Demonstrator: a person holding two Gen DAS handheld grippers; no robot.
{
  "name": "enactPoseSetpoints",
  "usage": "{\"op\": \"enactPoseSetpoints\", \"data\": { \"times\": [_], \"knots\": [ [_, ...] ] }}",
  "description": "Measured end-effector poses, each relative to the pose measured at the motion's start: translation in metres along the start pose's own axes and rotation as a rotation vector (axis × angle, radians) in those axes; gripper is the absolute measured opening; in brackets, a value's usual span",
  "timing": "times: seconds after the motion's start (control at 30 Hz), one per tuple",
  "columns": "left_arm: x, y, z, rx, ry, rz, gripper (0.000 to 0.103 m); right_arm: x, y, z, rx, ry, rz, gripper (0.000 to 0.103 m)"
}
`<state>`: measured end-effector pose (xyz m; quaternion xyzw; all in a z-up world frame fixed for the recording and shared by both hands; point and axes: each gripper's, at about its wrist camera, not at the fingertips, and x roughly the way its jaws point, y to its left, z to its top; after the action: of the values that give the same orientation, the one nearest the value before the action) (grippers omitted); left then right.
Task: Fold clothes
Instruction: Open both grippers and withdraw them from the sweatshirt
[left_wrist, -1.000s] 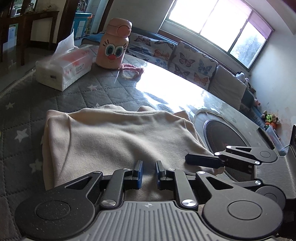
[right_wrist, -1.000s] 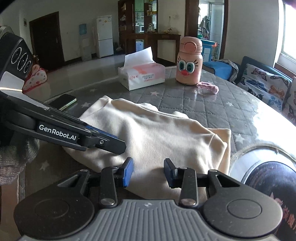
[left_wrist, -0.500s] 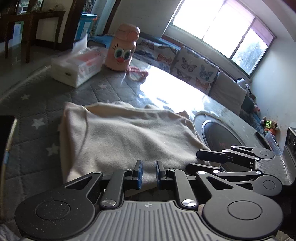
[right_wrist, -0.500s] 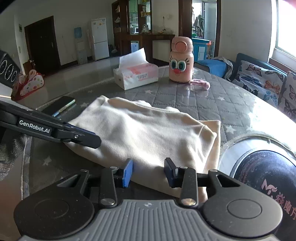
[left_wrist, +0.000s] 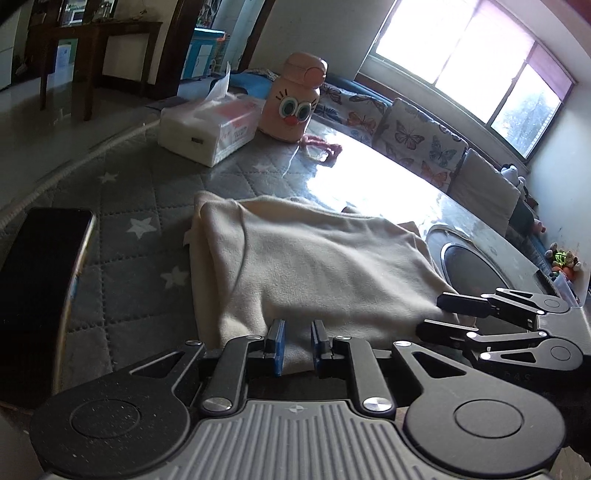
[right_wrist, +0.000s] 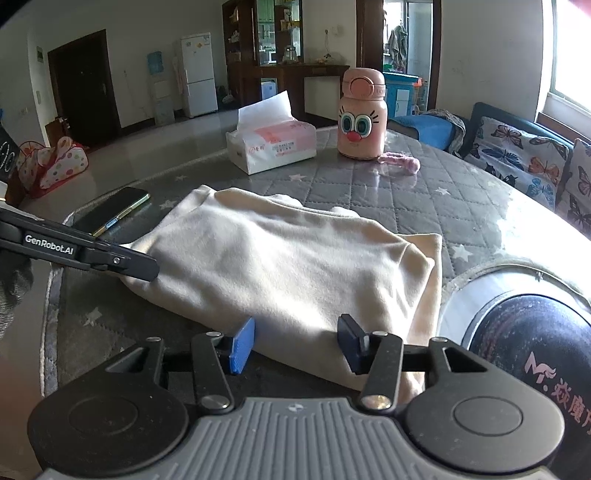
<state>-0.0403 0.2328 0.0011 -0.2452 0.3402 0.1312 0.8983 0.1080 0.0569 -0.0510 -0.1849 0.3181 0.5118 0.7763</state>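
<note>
A cream garment (left_wrist: 314, 266) lies folded in a thick rectangle on the grey star-quilted table; it also shows in the right wrist view (right_wrist: 288, 258). My left gripper (left_wrist: 297, 345) sits at the garment's near edge with a narrow gap between its blue pads, cloth showing in the gap. My right gripper (right_wrist: 297, 345) is open over the near edge of the garment, holding nothing. The right gripper's fingers (left_wrist: 465, 306) show at the garment's right corner in the left wrist view. The left gripper's finger (right_wrist: 122, 262) shows at the garment's left corner.
A tissue box (right_wrist: 271, 147) and a pink cartoon-face bottle (right_wrist: 364, 118) stand at the far side of the table. A phone (right_wrist: 110, 214) lies left of the garment. A round induction cooker (right_wrist: 528, 325) is set into the table at right. A sofa (right_wrist: 524, 155) stands behind.
Both grippers have drawn back toward the near edge of the garment. The right gripper's jaws have opened wider. The left view has swung right, bringing the phone into view.
</note>
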Motion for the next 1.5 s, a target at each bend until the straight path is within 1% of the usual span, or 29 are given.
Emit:
{"op": "enactPoseSetpoints", "data": {
  "times": [0.17, 0.27, 0.4, 0.47, 0.53, 0.57, 0.6, 0.63, 0.7, 0.87, 0.9, 0.93, 0.97, 1.07, 1.2, 1.23, 1.27, 1.33, 1.4, 1.5],
  "knots": [
    [-0.012, 0.004, 0.002, 0.001, -0.037, 0.017, 0.017, -0.004, 0.000, 0.001, 0.001, -0.012, -0.001, 0.054],
    [-0.008, 0.012, 0.001, -0.016, -0.021, 0.043, 0.017, 0.000, -0.003, 0.000, 0.012, 0.001, -0.006, 0.054],
    [-0.009, 0.015, -0.002, -0.024, -0.014, 0.040, 0.017, -0.002, -0.002, 0.000, 0.007, 0.000, -0.007, 0.055],
    [-0.013, 0.013, -0.001, -0.019, -0.020, 0.038, 0.020, -0.004, -0.002, 0.001, 0.003, -0.004, -0.007, 0.055],
    [-0.015, 0.010, 0.000, -0.012, -0.023, 0.042, 0.029, -0.005, -0.002, 0.002, 0.005, -0.006, -0.006, 0.055],
    [-0.016, 0.008, 0.000, -0.005, -0.024, 0.044, 0.032, -0.005, -0.002, 0.002, 0.007, -0.006, -0.005, 0.056],
    [-0.017, 0.006, 0.000, 0.003, -0.027, 0.048, 0.037, -0.005, -0.002, 0.002, 0.010, -0.006, -0.004, 0.059],
    [-0.018, 0.004, 0.000, 0.013, -0.029, 0.057, 0.044, -0.005, -0.002, 0.002, 0.012, -0.006, -0.003, 0.061],
    [-0.019, 0.000, -0.001, 0.034, -0.034, 0.078, 0.052, -0.005, -0.001, 0.003, 0.013, -0.007, -0.004, 0.067],
    [-0.020, -0.003, -0.002, 0.051, -0.032, 0.107, 0.059, -0.006, -0.001, 0.003, 0.023, -0.012, -0.008, 0.070],
    [-0.020, -0.003, -0.003, 0.054, -0.031, 0.113, 0.063, -0.006, -0.002, 0.003, 0.026, -0.012, -0.009, 0.074],
    [-0.020, -0.004, -0.003, 0.057, -0.031, 0.119, 0.068, -0.006, -0.002, 0.003, 0.029, -0.012, -0.010, 0.077],
    [-0.020, -0.004, -0.004, 0.060, -0.030, 0.125, 0.070, -0.007, -0.002, 0.003, 0.033, -0.013, -0.011, 0.081],
    [-0.022, -0.006, -0.005, 0.074, -0.036, 0.139, 0.075, -0.007, -0.001, 0.003, 0.040, -0.017, -0.014, 0.082],
    [-0.025, -0.011, -0.007, 0.095, -0.051, 0.147, 0.090, -0.008, 0.002, 0.003, 0.042, -0.022, -0.019, 0.085],
    [-0.025, -0.012, -0.007, 0.102, -0.054, 0.148, 0.093, -0.008, 0.003, 0.003, 0.040, -0.022, -0.022, 0.088],
    [-0.026, -0.014, -0.008, 0.109, -0.058, 0.149, 0.095, -0.008, 0.004, 0.003, 0.039, -0.022, -0.025, 0.090],
    [-0.027, -0.015, -0.008, 0.120, -0.062, 0.149, 0.101, -0.009, 0.006, 0.003, 0.036, -0.024, -0.027, 0.091],
    [-0.028, -0.017, -0.009, 0.130, -0.065, 0.149, 0.103, -0.010, 0.007, 0.003, 0.035, -0.025, -0.028, 0.092],
    [-0.029, -0.019, -0.010, 0.141, -0.068, 0.149, 0.103, -0.011, 0.010, 0.003, 0.033, -0.027, -0.033, 0.093]
  ]
}}
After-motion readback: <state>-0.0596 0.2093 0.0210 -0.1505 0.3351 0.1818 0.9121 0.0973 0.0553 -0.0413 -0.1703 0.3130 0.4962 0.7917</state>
